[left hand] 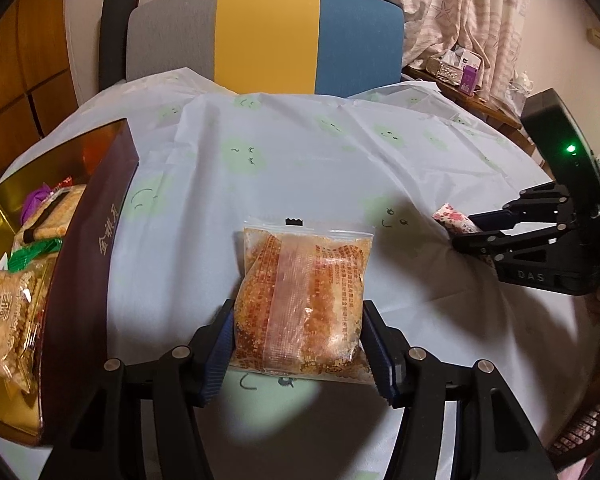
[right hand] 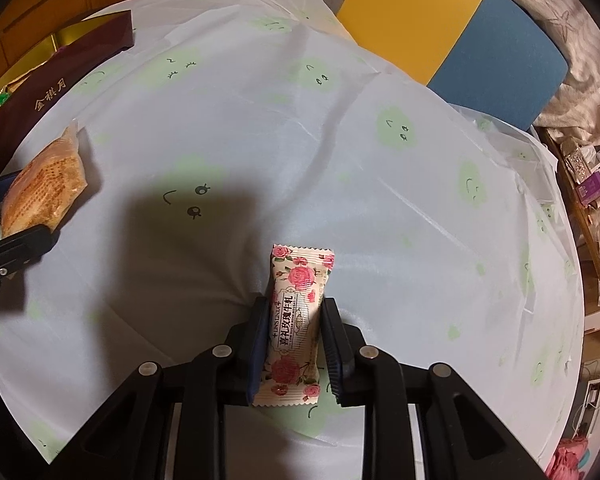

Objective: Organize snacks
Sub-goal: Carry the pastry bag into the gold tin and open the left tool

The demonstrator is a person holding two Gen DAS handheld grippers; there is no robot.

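Left claw grips crumb packet beside the box wall.

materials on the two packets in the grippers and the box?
Orange snack packet: clear glossy plastic film, contents showing through. Rose-print candy bar: opaque printed film, crimped ends; matte-looking. Box: likely coated cardboard, dark maroon outside, shiny gold lining.

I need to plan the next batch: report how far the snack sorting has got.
Done: several packets already lie in the box. In hand: the left gripper is shut on the orange snack bag, the right gripper on the rose-print bar. Left: boxing both; no other loose snacks show on the tablecloth.
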